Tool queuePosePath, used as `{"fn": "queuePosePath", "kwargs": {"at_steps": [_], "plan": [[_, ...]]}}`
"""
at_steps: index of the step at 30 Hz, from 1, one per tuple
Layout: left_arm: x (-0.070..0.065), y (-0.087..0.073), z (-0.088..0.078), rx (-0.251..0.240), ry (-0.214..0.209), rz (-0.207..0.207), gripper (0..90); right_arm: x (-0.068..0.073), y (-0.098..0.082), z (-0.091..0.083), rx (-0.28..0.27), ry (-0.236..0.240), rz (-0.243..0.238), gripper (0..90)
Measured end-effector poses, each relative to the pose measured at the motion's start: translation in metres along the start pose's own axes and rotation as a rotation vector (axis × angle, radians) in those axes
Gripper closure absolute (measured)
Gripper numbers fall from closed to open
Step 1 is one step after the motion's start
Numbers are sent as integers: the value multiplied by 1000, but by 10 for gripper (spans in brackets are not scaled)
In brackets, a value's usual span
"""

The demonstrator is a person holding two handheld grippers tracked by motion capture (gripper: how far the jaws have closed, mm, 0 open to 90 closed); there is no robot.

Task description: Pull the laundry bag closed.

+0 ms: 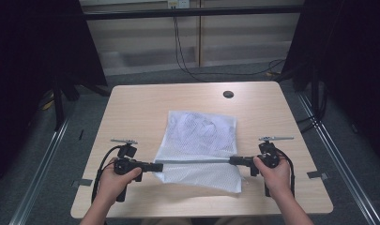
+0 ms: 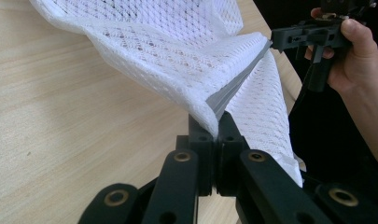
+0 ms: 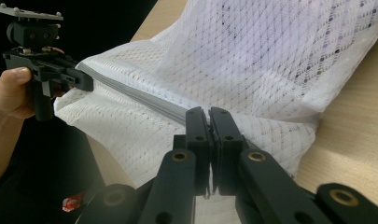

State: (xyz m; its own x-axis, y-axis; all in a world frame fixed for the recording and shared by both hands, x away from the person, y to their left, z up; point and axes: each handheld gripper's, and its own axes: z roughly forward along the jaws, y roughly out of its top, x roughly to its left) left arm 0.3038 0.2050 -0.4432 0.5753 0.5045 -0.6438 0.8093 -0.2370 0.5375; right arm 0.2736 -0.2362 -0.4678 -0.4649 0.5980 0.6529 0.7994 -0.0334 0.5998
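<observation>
A white mesh bag (image 1: pixel 199 133) lies in the middle of the wooden table (image 1: pixel 131 108). Its near edge, with a grey strip (image 1: pixel 197 161), is lifted and pulled taut between the two grippers. My left gripper (image 1: pixel 157 166) is shut on the left end of that edge, and in the left gripper view the jaws (image 2: pixel 218 128) pinch the folded mesh (image 2: pixel 177 56). My right gripper (image 1: pixel 232 161) is shut on the right end, where its jaws (image 3: pixel 209 116) clamp the grey strip (image 3: pixel 140 98). The bag's far part (image 3: pixel 270 51) rests flat on the table.
A small black round cap (image 1: pixel 228 94) sits in the tabletop near its far edge. Bare wood lies to either side of the bag. Cables (image 1: pixel 183 61) trail on the floor beyond the table, and dark curtains stand at both sides.
</observation>
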Motion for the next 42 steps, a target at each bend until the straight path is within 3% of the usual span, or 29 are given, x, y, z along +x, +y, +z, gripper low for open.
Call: {"fn": "queuePosePath", "kwargs": {"at_steps": [26, 30, 42], "plan": [[2, -2, -5, -10, 17, -9, 882, -6, -4, -12, -9, -31, -1, 877], [4, -3, -6, -10, 13, -20, 882, -11, -6, -18, -21, -18, 21, 877], [3, -4, -4, 6, 25, -11, 882, -11, -8, -20, -14, -39, 2, 878]]}}
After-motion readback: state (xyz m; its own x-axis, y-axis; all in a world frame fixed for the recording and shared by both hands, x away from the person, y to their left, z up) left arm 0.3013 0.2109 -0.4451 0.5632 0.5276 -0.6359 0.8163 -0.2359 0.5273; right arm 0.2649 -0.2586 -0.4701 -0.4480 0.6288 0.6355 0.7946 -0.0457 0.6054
